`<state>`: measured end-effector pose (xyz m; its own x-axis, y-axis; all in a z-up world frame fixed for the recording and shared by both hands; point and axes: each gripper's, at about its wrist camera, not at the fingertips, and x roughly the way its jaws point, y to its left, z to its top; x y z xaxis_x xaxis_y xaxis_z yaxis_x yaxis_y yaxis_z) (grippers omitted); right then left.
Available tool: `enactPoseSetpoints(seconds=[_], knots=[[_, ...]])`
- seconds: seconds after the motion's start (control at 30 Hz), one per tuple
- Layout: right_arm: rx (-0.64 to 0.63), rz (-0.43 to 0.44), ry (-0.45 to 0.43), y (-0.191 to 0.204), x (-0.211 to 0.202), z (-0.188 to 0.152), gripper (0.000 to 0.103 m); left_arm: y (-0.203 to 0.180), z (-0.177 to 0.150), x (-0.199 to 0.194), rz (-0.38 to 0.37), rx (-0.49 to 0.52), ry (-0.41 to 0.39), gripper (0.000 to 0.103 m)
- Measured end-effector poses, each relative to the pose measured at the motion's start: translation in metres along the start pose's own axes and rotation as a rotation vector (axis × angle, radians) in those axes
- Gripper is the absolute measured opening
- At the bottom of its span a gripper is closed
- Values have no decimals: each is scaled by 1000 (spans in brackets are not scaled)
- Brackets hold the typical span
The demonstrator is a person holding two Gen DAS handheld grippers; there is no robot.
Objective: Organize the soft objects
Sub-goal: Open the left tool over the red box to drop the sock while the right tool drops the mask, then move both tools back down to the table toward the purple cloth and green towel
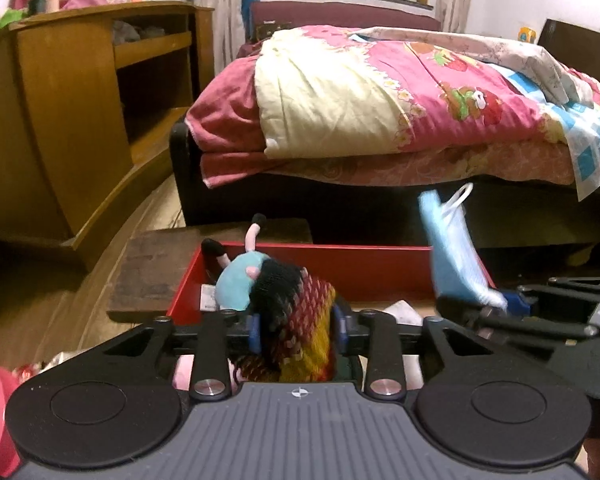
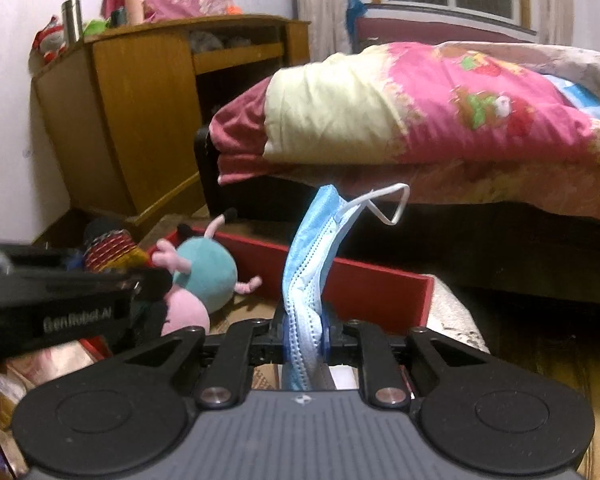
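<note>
A knitted cloth (image 1: pixel 300 320) in black, red and yellow stripes hangs between the jaws of my left gripper (image 1: pixel 298 330) over a red box (image 1: pixel 360 268). The blue pads stand slightly apart from it, and a thin dark gap shows on the right side. A plush toy (image 1: pixel 236 284) with a teal body and pink limbs lies in the box's left part (image 2: pixel 204 276). My right gripper (image 2: pixel 304 340) is shut on a folded blue face mask (image 2: pixel 312 248). The mask stands up from the jaws above the box's right half, its white ear loop sticking out.
A bed (image 1: pixel 380 100) with a pink and cream quilt fills the background just behind the box. A wooden cabinet (image 1: pixel 80 120) with open shelves stands at the left. The box rests on a dark wooden board (image 1: pixel 152 264) on the wood floor.
</note>
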<state>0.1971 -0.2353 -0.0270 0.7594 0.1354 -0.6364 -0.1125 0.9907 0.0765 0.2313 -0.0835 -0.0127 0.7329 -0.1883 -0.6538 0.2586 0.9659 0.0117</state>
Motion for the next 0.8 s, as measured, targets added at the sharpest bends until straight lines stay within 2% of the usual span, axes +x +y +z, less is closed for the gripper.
enactPoseSetpoints(seconds=[0.07, 0.17, 0.23, 0.63, 0.8], knots=[[-3, 4, 23, -1, 6, -1, 10, 0, 0, 3, 28, 3, -10, 61], [16, -5, 13, -3, 7, -2, 17, 1, 0, 4, 36, 4, -9, 67], [13, -7, 7, -4, 5, -2, 20, 1, 0, 3, 34, 2, -2, 67], [34, 14, -47, 8, -45, 7, 20, 5, -3, -47, 48, -16, -9, 72], [38, 11, -13, 6, -76, -11, 21, -1, -25, -66, 10, -9, 52, 73]])
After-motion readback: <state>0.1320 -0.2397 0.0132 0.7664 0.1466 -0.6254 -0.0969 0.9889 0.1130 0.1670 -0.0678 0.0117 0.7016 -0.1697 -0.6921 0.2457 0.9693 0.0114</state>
